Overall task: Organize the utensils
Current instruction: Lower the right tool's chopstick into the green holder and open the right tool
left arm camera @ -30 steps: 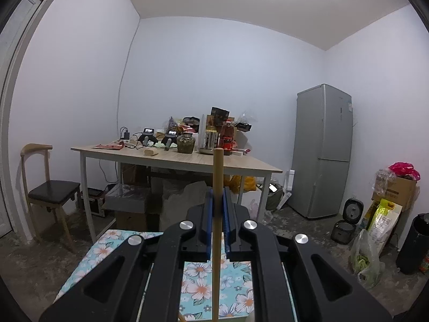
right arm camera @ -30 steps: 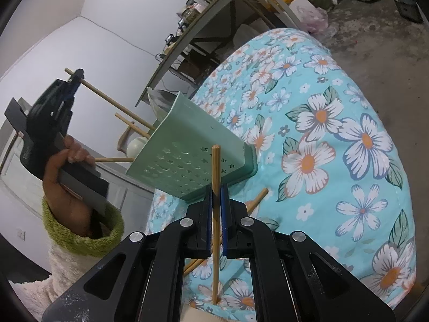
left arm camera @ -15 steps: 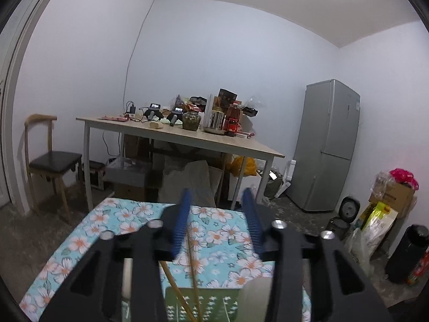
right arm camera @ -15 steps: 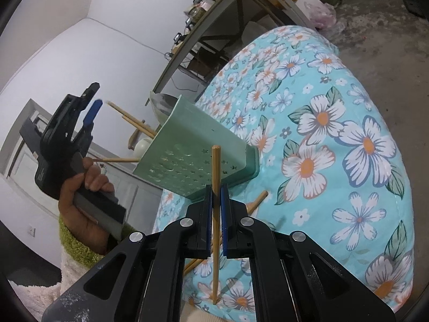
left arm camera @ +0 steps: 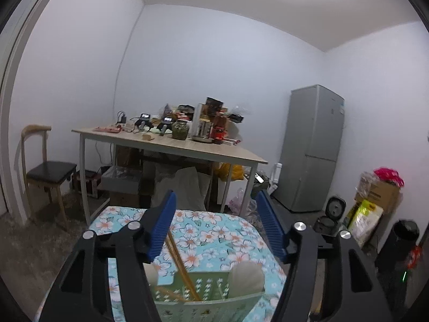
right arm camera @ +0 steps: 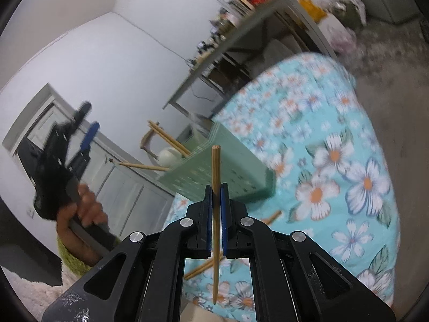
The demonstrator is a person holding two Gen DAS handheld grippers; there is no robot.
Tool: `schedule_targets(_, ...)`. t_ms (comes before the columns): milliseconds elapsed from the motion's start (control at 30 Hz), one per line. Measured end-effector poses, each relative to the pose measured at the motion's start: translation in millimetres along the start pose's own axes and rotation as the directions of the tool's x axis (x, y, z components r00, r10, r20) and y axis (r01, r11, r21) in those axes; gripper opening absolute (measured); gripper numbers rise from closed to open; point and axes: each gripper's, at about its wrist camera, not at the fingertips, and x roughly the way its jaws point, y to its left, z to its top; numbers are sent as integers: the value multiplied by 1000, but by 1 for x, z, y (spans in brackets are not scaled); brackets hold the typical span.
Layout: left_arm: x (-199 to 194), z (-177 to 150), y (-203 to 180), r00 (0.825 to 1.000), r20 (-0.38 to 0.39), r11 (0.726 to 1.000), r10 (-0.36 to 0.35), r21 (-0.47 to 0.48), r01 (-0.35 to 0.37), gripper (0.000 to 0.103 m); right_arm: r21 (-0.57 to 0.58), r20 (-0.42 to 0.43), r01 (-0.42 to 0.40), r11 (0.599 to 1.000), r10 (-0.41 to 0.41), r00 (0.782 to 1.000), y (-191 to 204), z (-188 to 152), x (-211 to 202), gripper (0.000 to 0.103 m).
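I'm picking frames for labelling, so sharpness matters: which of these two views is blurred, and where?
Right wrist view: motion blur smears the floral tablecloth and the left gripper; the held chopstick stays sharp. Left wrist view: fairly crisp, fisheye-bent walls, ceiling light glare.

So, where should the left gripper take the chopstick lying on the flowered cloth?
Loose chopstick: grip near mid-length, from above, jaws across the shaft. It lies flat and slanted on the cloth, so the left gripper likely needs turning to match.

Chopstick (right arm camera: 216, 187): matt bare wood. Utensil holder (right arm camera: 222, 177): smooth perforated green plastic. Floral cloth (right arm camera: 335, 161): printed fabric. Right gripper (right arm camera: 216, 196): matt black plastic, ribbed blue pads, shiny metal screws.
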Motion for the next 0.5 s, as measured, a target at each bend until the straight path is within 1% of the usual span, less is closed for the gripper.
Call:
schedule_targets(133,-27,-10,9,1000,-24,998,1,59,1,68,-76,45,-19,997,22,999,28,13,-15,4)
schedule_targets(233,-46,-23,22,999,-44,996,9,87,-5,70,-163,83,-29,986,43,996,59,28,-24,4)
schedule_targets(400,-67,-44,46,996,-76,994,37,103,-29,72,-298,153,-18,954,67,986,105,57,-30,4)
schedule_targets(500,-73,-56,58,994,-88,994,59,102,-50,72,-372,199,6,928,73,977,133,79,-28,4)
